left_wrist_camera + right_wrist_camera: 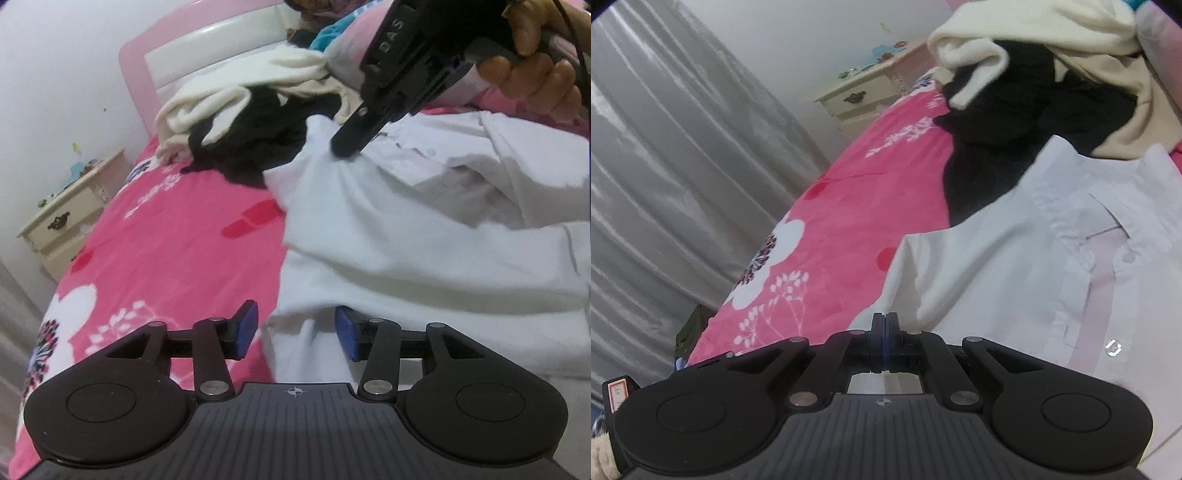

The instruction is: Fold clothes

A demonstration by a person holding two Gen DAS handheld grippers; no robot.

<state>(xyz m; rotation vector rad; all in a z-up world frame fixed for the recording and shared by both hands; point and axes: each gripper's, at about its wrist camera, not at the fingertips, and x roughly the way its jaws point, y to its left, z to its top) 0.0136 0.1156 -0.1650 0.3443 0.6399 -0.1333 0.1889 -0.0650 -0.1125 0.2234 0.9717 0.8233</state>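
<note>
On pink bedspread (177, 236), white shirt (406, 236) collar-away.

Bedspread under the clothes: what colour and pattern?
Bright pink bedspread with white flowers and red spots; right wrist view shows it best.

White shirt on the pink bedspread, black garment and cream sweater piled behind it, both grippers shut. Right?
Not both. The right gripper is shut, but the left gripper is open, its blue pads apart over the white shirt hem, as the left wrist view shows. The rest holds.

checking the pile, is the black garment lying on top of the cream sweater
No, the soft cream sweater drapes over the crumpled black garment.
</note>
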